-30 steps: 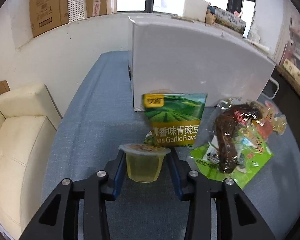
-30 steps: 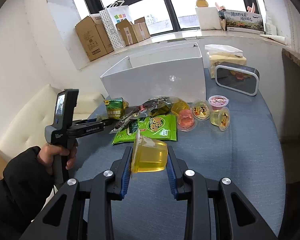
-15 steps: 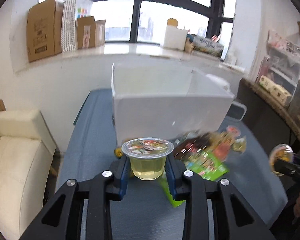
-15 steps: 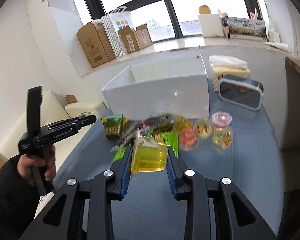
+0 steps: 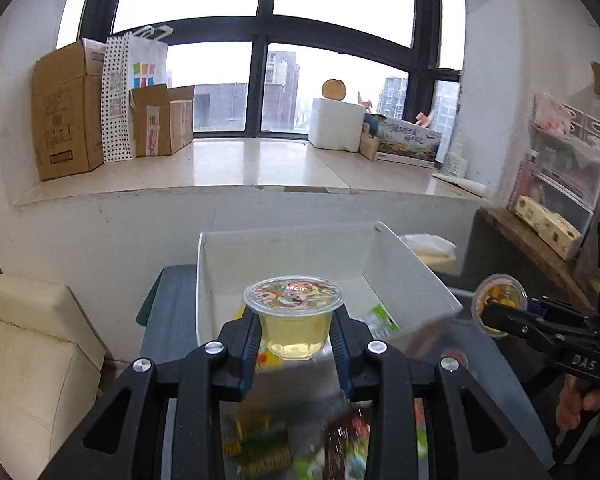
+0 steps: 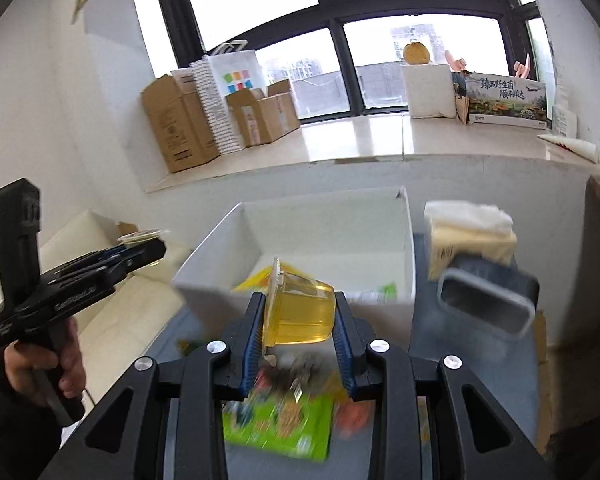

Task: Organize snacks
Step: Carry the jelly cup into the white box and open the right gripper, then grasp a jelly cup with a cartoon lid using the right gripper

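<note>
My left gripper [image 5: 295, 340] is shut on an upright pale yellow jelly cup [image 5: 294, 320] and holds it in the air at the near edge of the open white box [image 5: 404, 280]. My right gripper [image 6: 298, 332] is shut on a second yellow jelly cup [image 6: 300, 312], which lies on its side, in front of the white box [image 6: 410, 248]. The box holds a few snack packets. Each gripper shows in the other's view: the right one [image 5: 500, 312] and the left one [image 6: 140, 248].
Loose snack packets [image 6: 276, 420] lie blurred on the blue-grey table [image 5: 496, 392] below both grippers. A grey-framed container [image 6: 488, 300] and a tissue box [image 6: 468, 236] stand right of the white box. A cream sofa [image 5: 28, 352] is at the left. Cardboard boxes [image 5: 64, 112] line the windowsill.
Both grippers have risen from near the table and moved forward toward the white box, each still holding its jelly cup. The box interior now shows from above.
</note>
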Available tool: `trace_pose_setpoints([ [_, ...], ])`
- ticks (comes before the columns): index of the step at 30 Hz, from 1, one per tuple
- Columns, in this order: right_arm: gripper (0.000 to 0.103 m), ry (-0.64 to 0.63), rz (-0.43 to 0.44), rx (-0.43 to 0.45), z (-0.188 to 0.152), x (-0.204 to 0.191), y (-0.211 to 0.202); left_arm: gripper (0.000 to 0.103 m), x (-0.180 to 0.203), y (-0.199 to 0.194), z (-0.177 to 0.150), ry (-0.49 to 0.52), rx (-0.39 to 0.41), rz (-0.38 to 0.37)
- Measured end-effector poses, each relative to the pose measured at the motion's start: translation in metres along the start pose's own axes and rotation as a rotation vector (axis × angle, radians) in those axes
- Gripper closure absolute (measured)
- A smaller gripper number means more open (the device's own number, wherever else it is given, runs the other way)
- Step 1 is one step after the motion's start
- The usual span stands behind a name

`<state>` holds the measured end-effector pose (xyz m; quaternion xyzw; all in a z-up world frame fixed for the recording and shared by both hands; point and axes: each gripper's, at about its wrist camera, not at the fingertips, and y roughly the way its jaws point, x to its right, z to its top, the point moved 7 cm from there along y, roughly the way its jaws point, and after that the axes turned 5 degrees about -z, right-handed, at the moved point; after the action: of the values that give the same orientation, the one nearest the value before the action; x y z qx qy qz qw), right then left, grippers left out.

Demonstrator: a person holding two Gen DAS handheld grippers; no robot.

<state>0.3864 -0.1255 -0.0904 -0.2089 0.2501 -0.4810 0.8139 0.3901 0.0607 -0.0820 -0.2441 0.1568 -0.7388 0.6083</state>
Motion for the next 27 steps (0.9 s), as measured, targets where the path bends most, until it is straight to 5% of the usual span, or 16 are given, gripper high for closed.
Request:
trace_pose_setpoints([
  [10, 0.067, -0.059, -0.084, -0.083, 0.035, 0.018, 0.079, 0.063, -0.017, 0.07, 0.003, 0.022, -0.115, 0.034],
  [11, 0.066, -0.062, -0.092, -0.091, 0.035, 0.021, 0.084, 0.057, -0.019, 0.077, 0.0, 0.026, -0.129, 0.043],
  [12, 0.06, -0.06, -0.103, -0.098, 0.035, 0.024, 0.089, 0.039, -0.022, 0.08, -0.001, 0.034, -0.133, 0.057],
  [14, 0.018, -0.052, -0.126, -0.106, 0.034, 0.028, 0.093, 0.017, -0.026, 0.078, -0.001, 0.052, -0.098, 0.088],
  [15, 0.016, -0.047, -0.15, -0.097, 0.033, 0.032, 0.093, 0.003, -0.028, 0.076, -0.002, 0.05, -0.076, 0.091],
  [27, 0.012, -0.122, -0.157, -0.083, 0.013, 0.02, 0.066, 0.0, -0.025, 0.058, -0.017, 0.014, -0.099, 0.089],
])
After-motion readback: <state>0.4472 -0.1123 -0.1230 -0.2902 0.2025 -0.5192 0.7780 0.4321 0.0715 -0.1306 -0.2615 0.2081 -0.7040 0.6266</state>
